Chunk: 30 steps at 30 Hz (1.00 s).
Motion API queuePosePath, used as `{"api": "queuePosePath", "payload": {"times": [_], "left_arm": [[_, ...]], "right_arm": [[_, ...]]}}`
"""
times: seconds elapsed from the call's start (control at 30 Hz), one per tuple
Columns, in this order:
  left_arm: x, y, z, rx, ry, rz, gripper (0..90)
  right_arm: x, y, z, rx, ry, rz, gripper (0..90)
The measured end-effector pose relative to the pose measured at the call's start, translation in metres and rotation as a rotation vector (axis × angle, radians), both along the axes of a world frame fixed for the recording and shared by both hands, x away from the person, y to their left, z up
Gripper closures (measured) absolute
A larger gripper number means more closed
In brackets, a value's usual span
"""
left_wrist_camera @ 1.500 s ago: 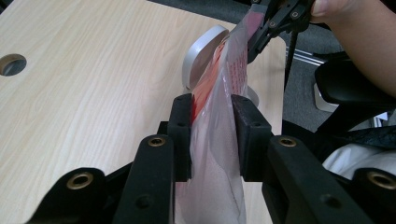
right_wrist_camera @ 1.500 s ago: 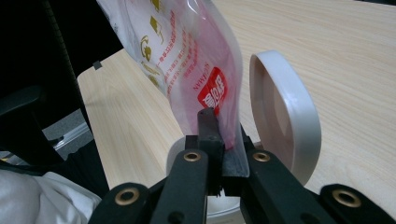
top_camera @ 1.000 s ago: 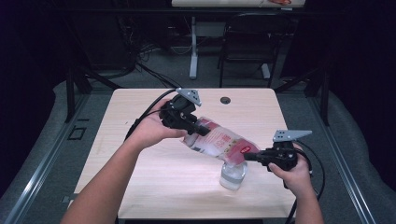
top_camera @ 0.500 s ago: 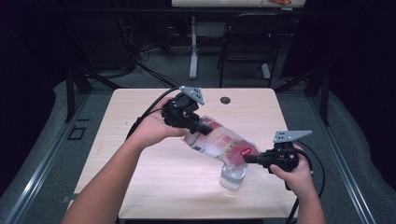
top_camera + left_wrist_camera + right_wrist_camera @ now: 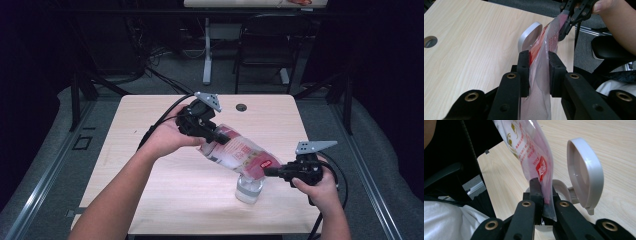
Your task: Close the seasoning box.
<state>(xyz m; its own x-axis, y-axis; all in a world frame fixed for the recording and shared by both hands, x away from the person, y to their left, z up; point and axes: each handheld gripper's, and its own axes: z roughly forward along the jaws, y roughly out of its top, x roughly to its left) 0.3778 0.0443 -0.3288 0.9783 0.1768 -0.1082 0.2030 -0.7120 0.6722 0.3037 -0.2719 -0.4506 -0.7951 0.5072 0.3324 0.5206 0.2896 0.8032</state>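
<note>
A clear plastic pouch [image 5: 239, 154] with red print hangs stretched between both grippers, sloping down to the right. My left gripper [image 5: 220, 137] is shut on its raised upper end; in the left gripper view the jaws [image 5: 538, 70] pinch the film [image 5: 550, 42]. My right gripper [image 5: 270, 171] is shut on the low corner, seen close in the right gripper view [image 5: 543, 195] with the pouch [image 5: 529, 142] rising away. Right under that corner stands a small clear container [image 5: 249, 189], its rim [image 5: 561, 187] just behind the jaws and its white hinged lid [image 5: 584, 172] flipped open.
The light wooden table [image 5: 150, 150] has a round cable hole [image 5: 242, 107] near its far edge. Black cables trail from the left gripper across the table's left half. A dark chair and desk legs stand beyond the table.
My left gripper has shifted slightly right and up with the pouch's upper end, so the pouch slopes a little steeper. The right gripper and container stay put.
</note>
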Motion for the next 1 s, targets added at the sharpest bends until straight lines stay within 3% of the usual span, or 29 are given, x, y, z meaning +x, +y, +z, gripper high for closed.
{"api": "queuePosePath", "payload": {"times": [0.47, 0.7, 1.0], "left_arm": [[-0.004, 0.0, 0.004, -0.009, -0.037, 0.01, 76.4], [-0.006, 0.004, 0.005, 0.002, -0.041, 0.015, 76.4], [-0.007, 0.007, 0.006, 0.005, -0.036, 0.01, 76.4]], "right_arm": [[0.006, -0.001, -0.002, 0.019, -0.021, -0.077, 89.2], [0.008, 0.004, -0.003, 0.018, -0.02, -0.069, 89.0], [0.008, 0.01, -0.005, 0.004, 0.012, -0.017, 89.0]]}}
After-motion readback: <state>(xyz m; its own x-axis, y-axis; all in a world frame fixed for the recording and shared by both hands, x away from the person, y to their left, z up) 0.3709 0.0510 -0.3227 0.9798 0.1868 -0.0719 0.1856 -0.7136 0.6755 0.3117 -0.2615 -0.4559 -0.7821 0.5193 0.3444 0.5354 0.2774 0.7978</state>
